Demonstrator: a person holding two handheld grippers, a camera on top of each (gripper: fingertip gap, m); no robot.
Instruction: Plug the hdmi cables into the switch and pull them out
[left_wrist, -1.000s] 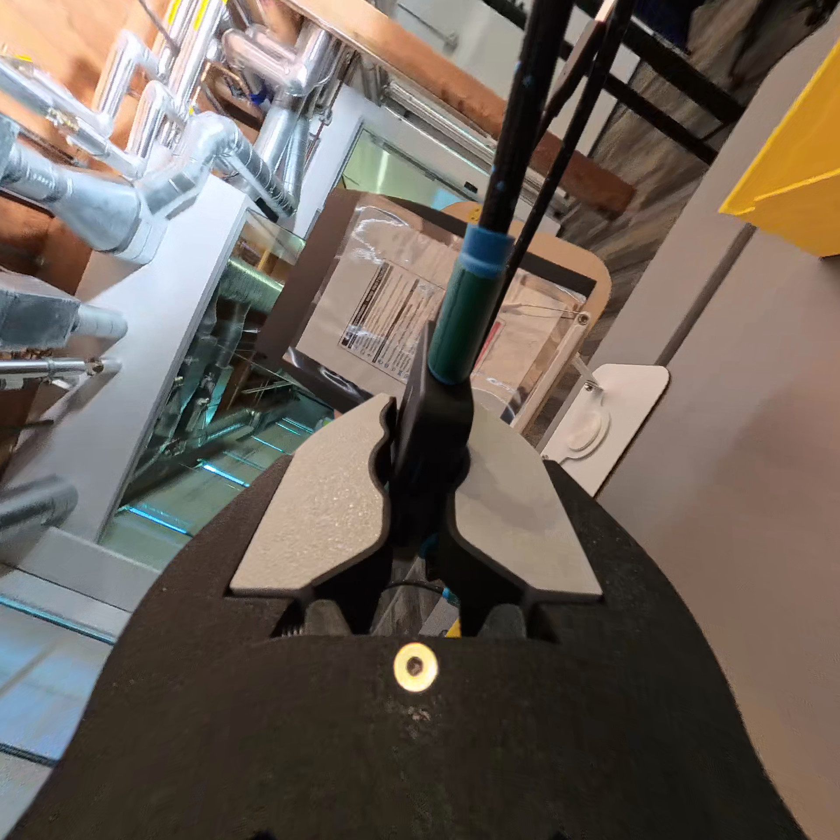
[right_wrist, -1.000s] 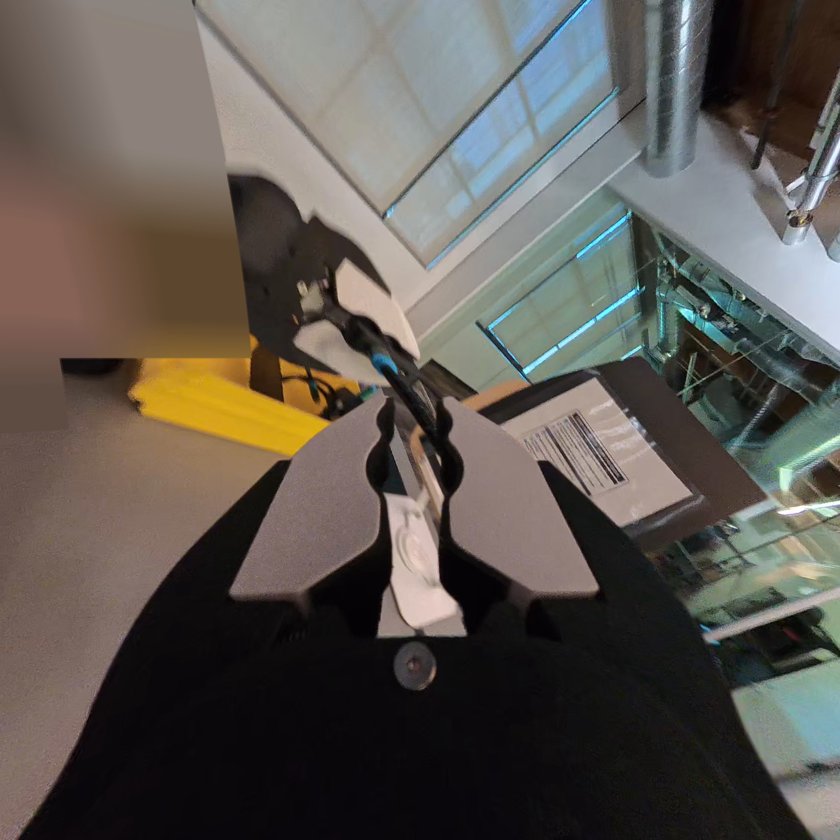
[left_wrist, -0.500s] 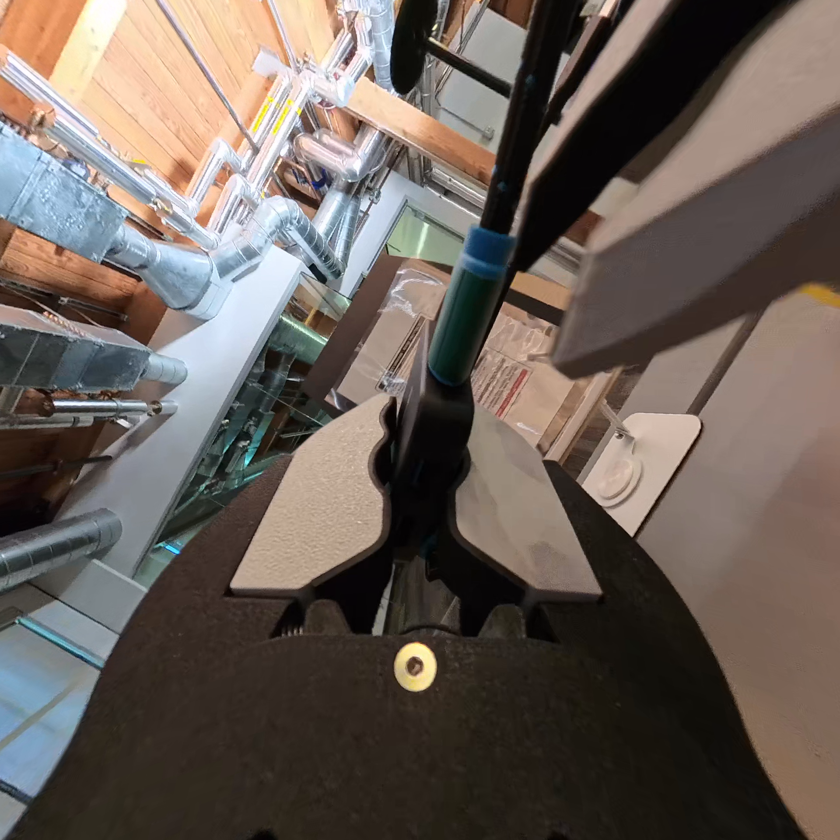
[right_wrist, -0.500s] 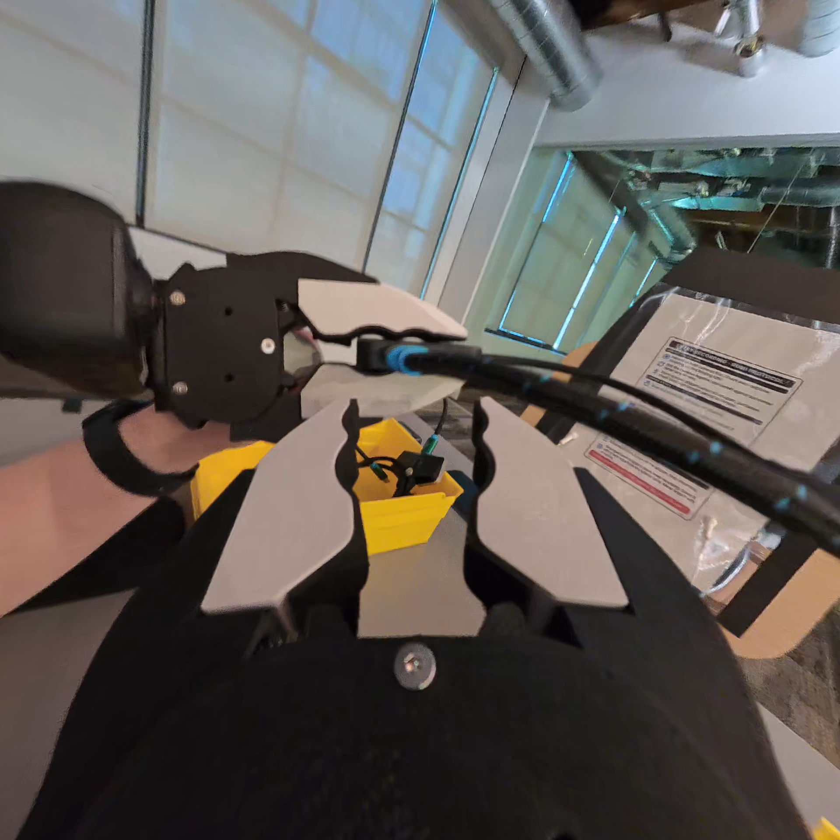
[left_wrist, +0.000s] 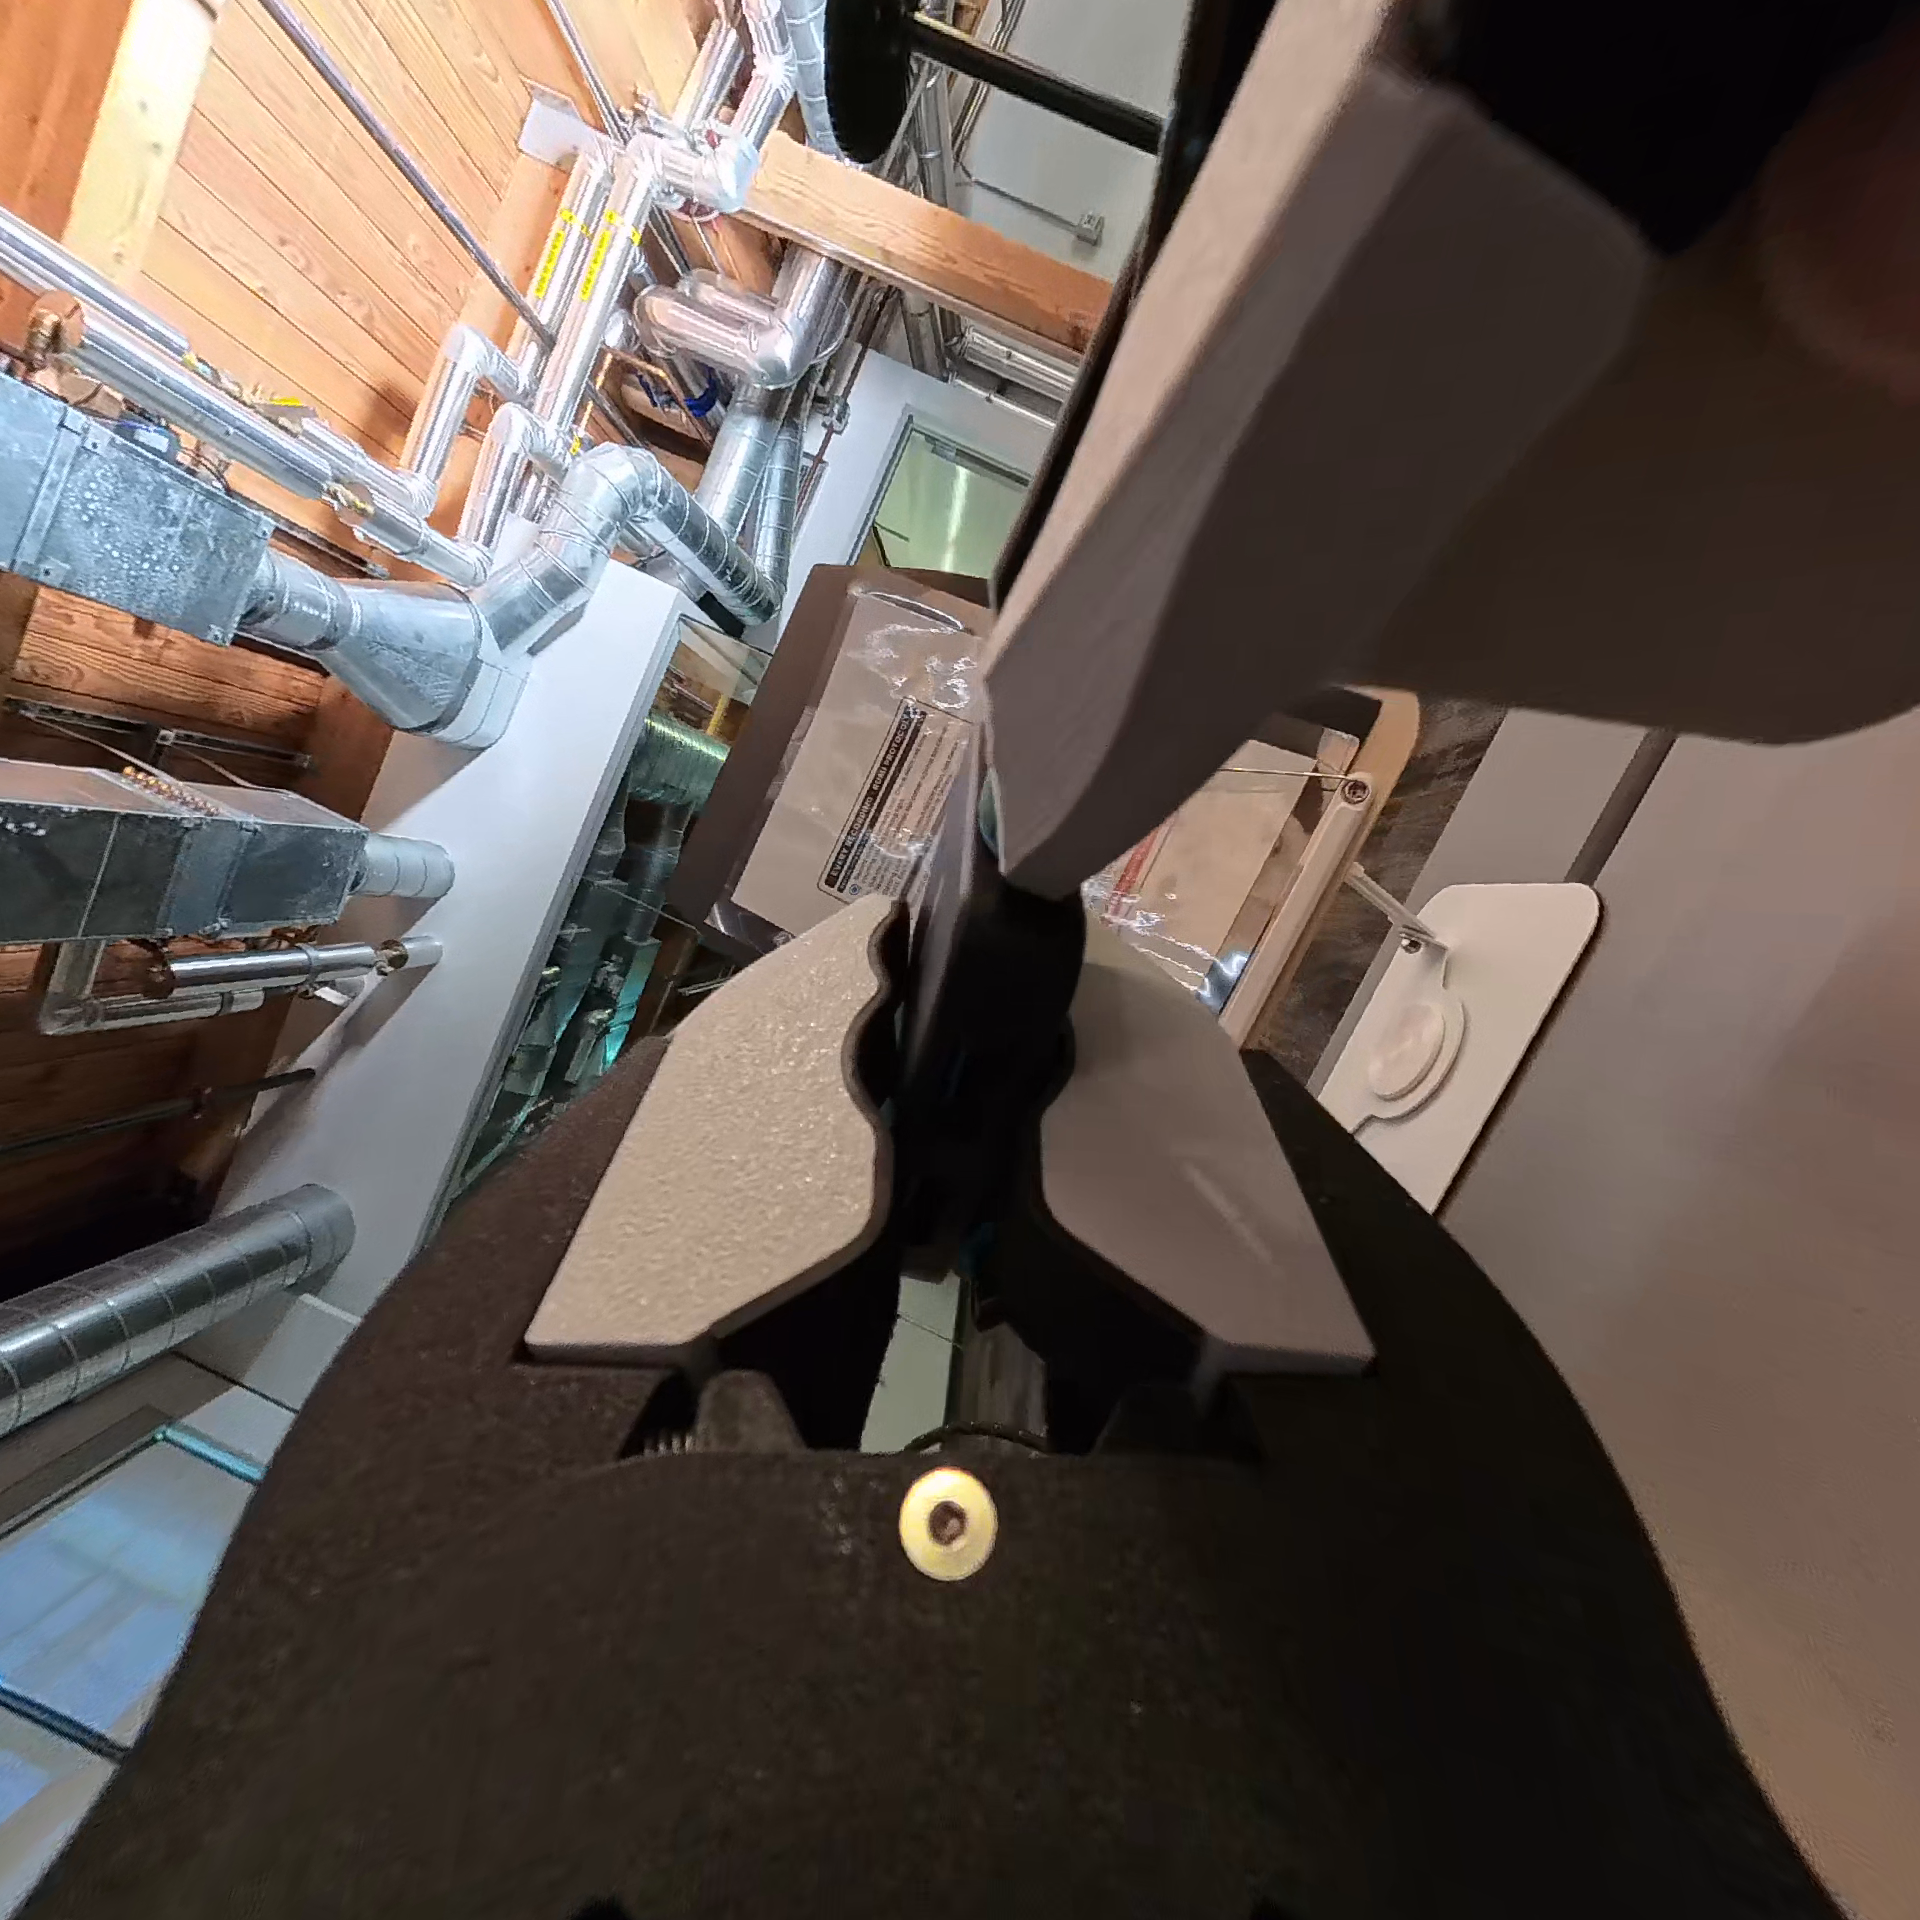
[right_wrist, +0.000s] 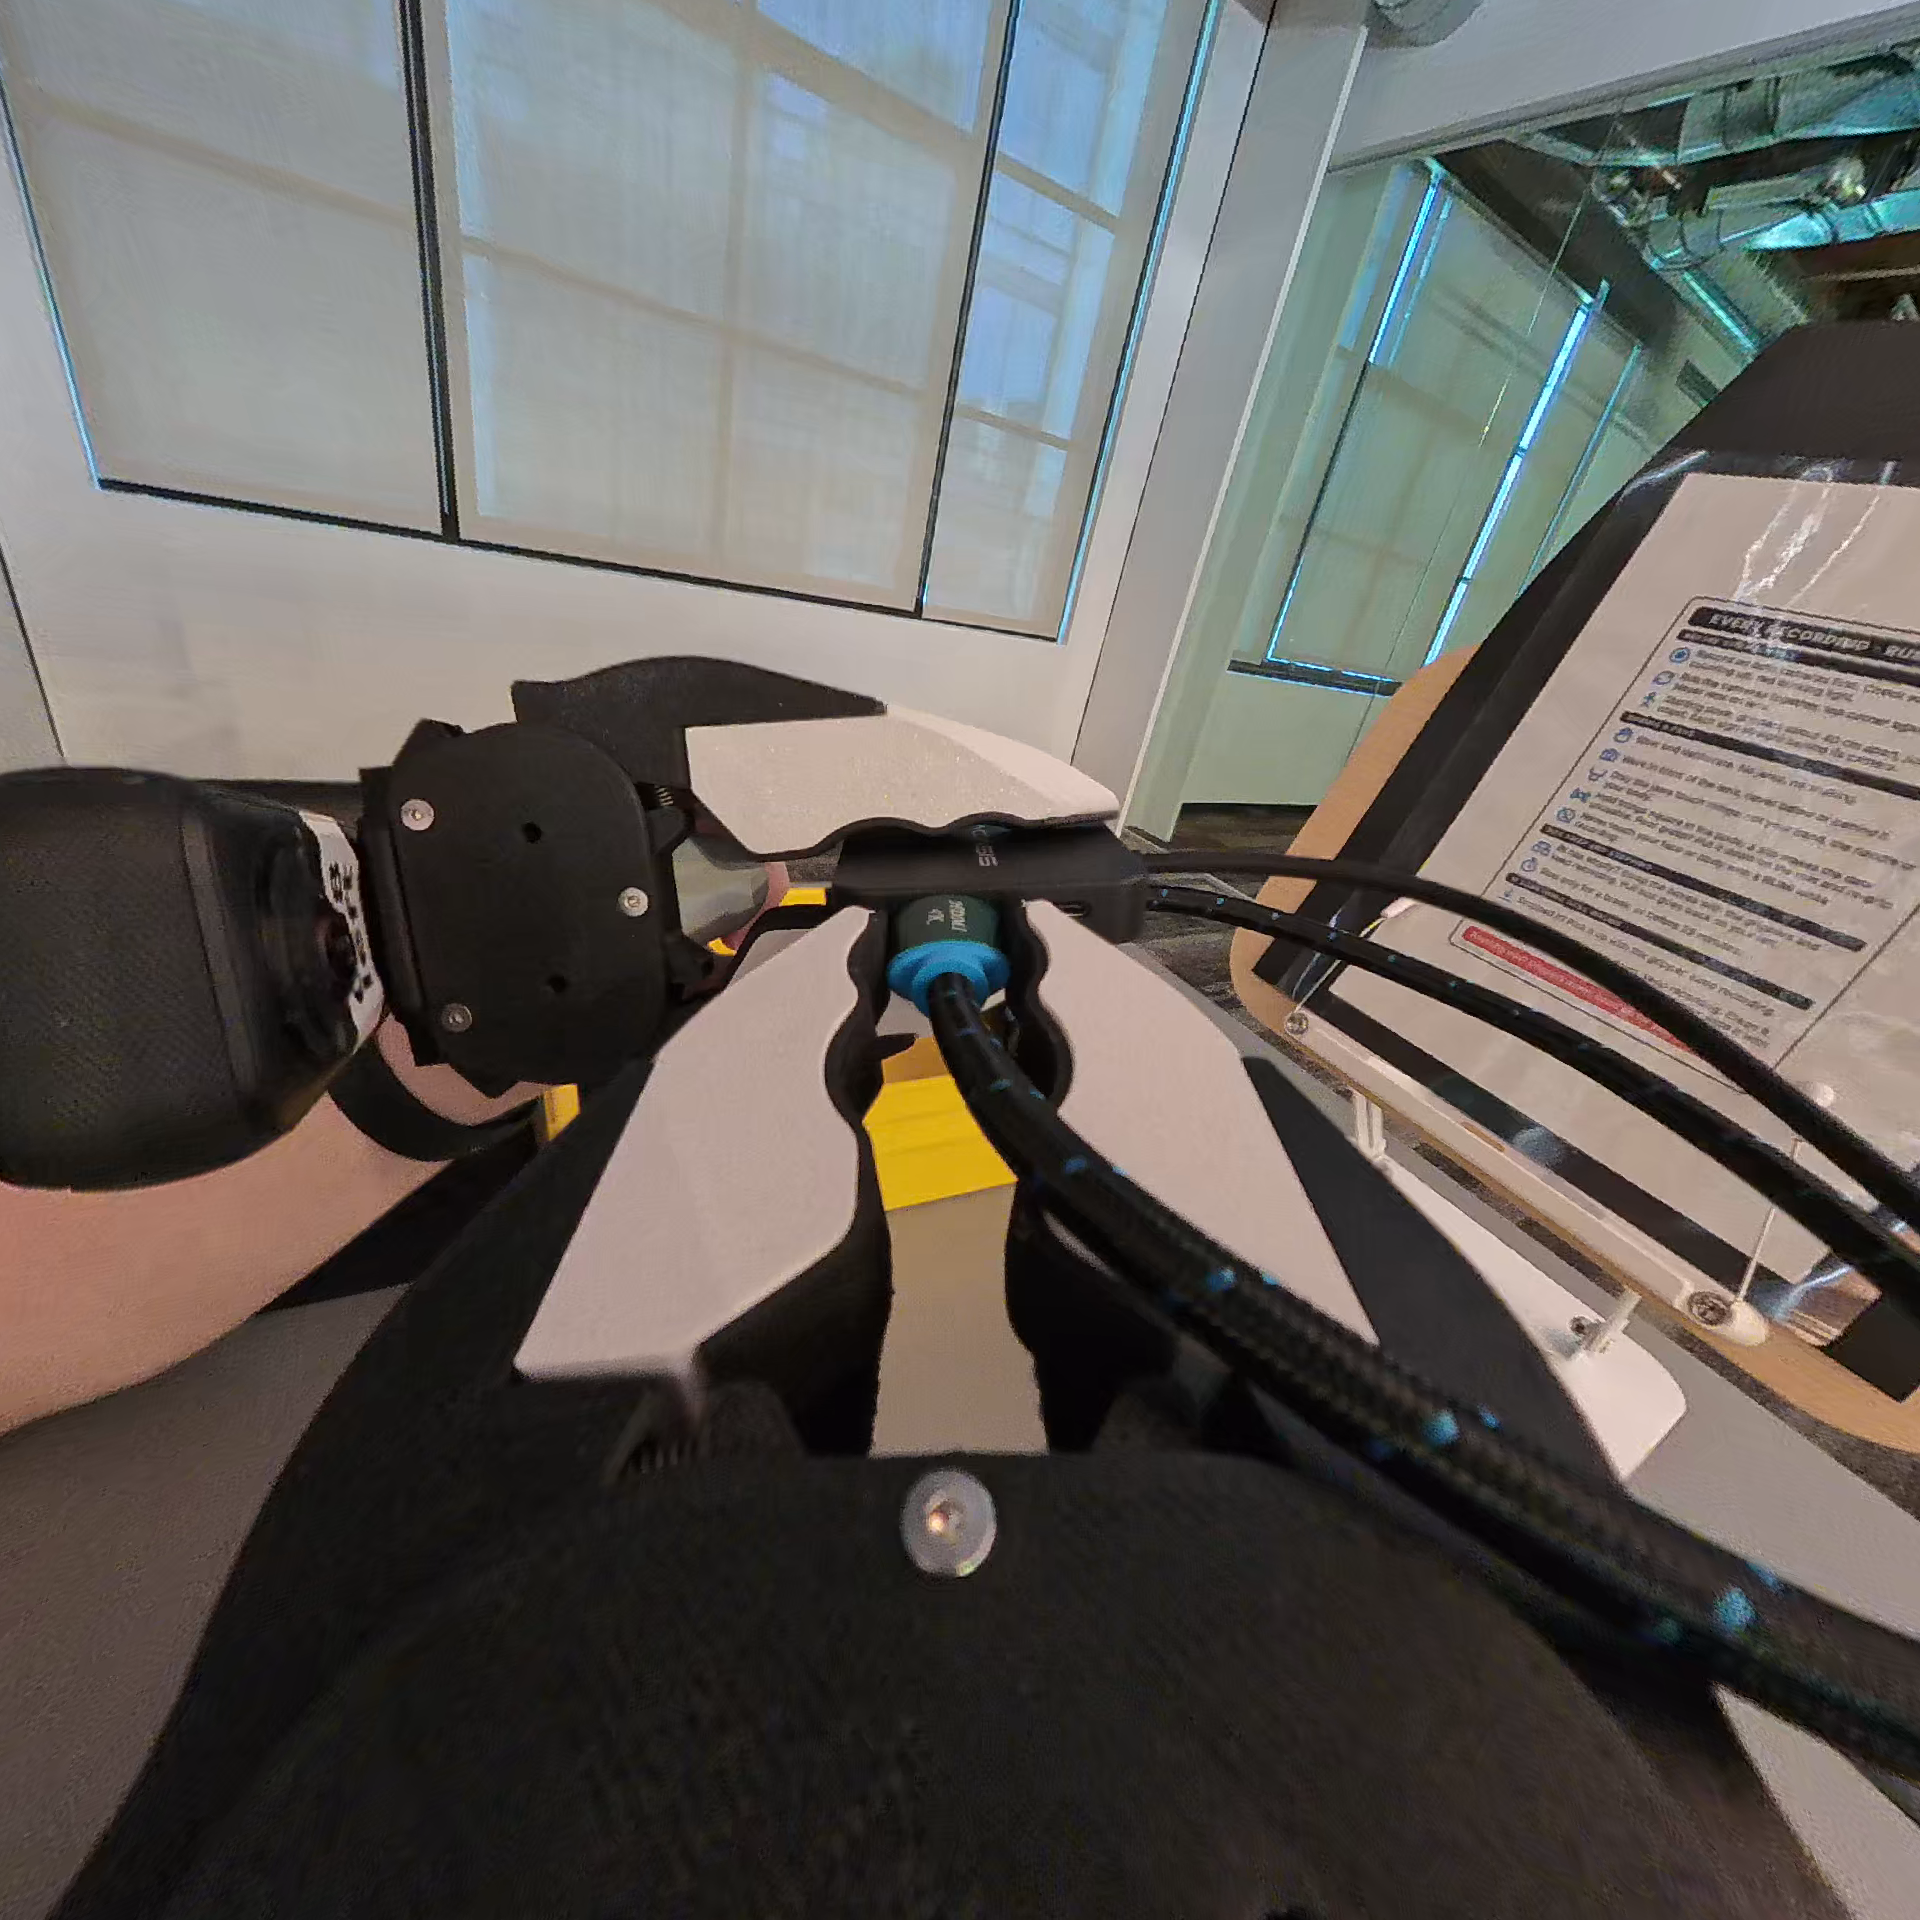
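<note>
My left gripper (left_wrist: 982, 945) is shut on the black HDMI switch (left_wrist: 987, 1008) and holds it in the air. In the right wrist view its upper finger (right_wrist: 883, 769) lies on top of the switch (right_wrist: 997, 868). A green HDMI plug (right_wrist: 935, 916) with a blue collar sits in the switch's near side. My right gripper (right_wrist: 943, 935) is shut on this plug, one pad on each side. The plug's black braided cable (right_wrist: 1195, 1247) runs back over my right finger. In the left wrist view a right gripper finger (left_wrist: 1299, 520) hides the plug.
Two more black cables (right_wrist: 1507, 956) leave the switch's right end. A yellow bin (right_wrist: 935, 1132) stands on the grey table (right_wrist: 156, 1558) below the grippers. A sign board in a plastic sleeve (right_wrist: 1714, 831) stands at the right on a white base (left_wrist: 1455, 1018). A person's forearm (right_wrist: 156, 1278) is at the left. The left gripper's tips are roughly 5 cm from the right gripper's.
My right gripper opened wide, swung up to the switch and closed on the green plug. My left gripper kept its hold on the switch.
</note>
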